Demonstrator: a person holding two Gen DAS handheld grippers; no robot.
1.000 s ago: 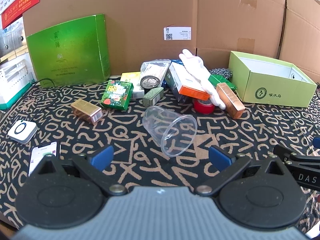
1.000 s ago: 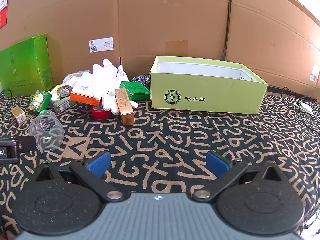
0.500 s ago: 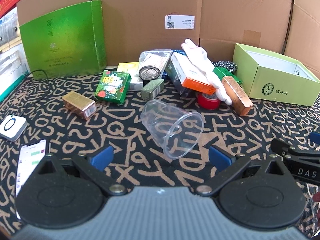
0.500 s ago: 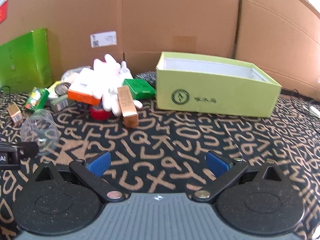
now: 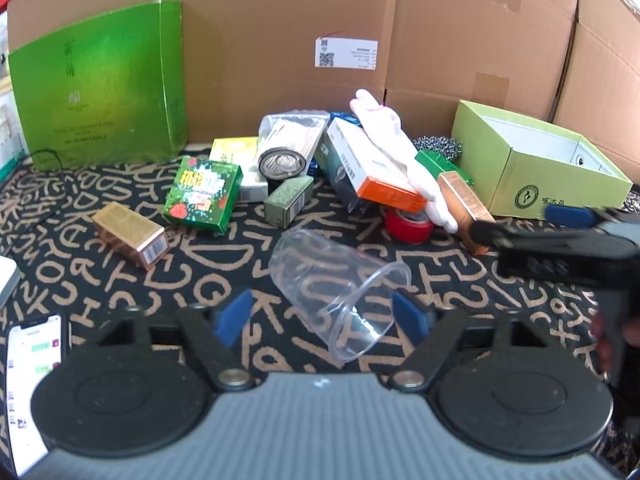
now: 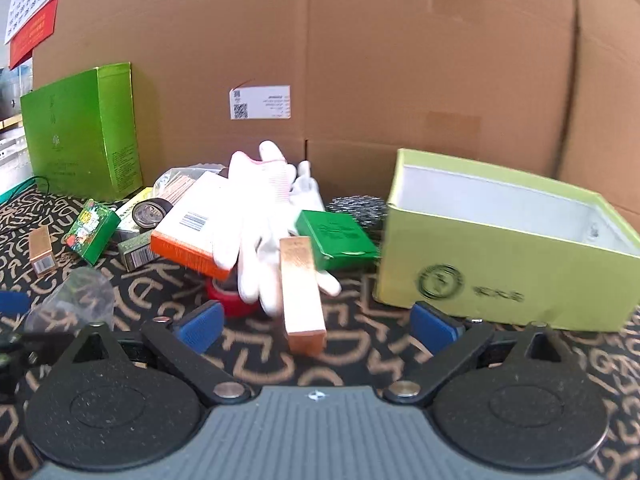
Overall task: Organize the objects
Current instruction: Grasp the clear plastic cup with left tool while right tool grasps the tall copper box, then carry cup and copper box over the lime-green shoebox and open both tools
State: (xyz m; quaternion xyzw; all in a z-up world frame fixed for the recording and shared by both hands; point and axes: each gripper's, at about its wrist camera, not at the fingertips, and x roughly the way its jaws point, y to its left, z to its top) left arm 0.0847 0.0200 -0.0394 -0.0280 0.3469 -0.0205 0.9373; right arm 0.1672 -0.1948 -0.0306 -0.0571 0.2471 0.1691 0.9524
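the left gripper (image 5: 324, 316) sits spread wide with nothing in it, its blue pads on either side of a clear plastic cup (image 5: 340, 290) lying tipped over on the letter-patterned cloth (image 5: 120, 280), mouth toward the camera. not touching as far as i can see. the right gripper (image 6: 316, 326) is spread wide too, empty, lined up with a long copper box (image 6: 302, 290) that lies flat between its fingers, partly under a white glove (image 6: 256, 216). red tape roll (image 6: 228, 298) sits just left of that box. the open light green box (image 6: 508, 248) is close on the right, and a dark green flat box (image 6: 336, 236) lies behind the copper one.
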